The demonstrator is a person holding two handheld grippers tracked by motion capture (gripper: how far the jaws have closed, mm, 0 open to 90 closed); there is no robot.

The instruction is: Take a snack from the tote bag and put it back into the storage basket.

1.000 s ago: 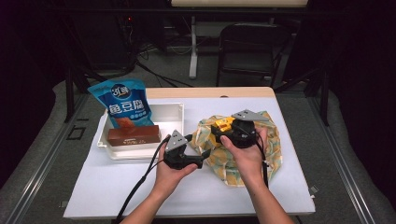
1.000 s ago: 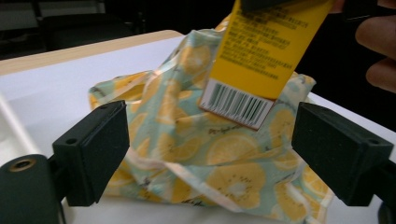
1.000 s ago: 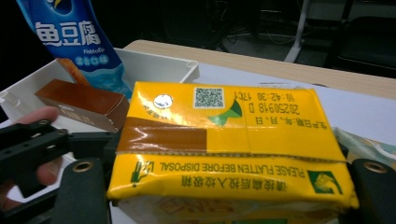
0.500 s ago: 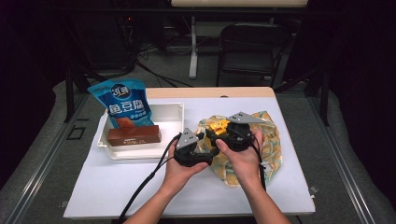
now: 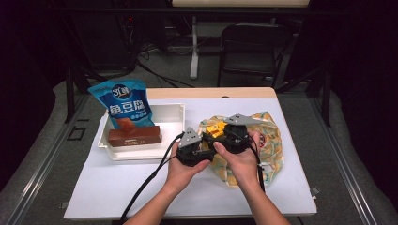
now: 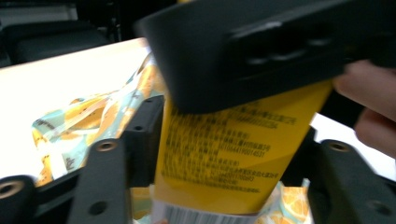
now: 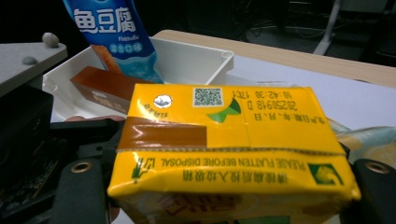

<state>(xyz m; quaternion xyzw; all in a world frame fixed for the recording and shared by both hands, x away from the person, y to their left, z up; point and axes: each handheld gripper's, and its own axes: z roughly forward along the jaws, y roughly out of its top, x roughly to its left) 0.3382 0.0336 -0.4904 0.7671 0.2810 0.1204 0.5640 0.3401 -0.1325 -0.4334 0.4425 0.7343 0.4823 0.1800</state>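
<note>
The yellow carton [image 5: 215, 129] sits between both grippers above the patterned bag [image 5: 270, 150], right of the white tray [image 5: 170, 112] on the table [image 5: 291, 183]. In the left gripper view, the left gripper [image 6: 210, 186] has just been closing, its jaws flanking the carton; contact unclear. In the right gripper view, the right gripper [image 7: 233, 186] clasps it.

Both grippers held close together above the desk

The left gripper [image 5: 202, 151] and right gripper [image 5: 220, 136] are brought tip to tip, each gripped by a hand; the left jaws have just been closing, and the right jaws are kept clamped.
</note>
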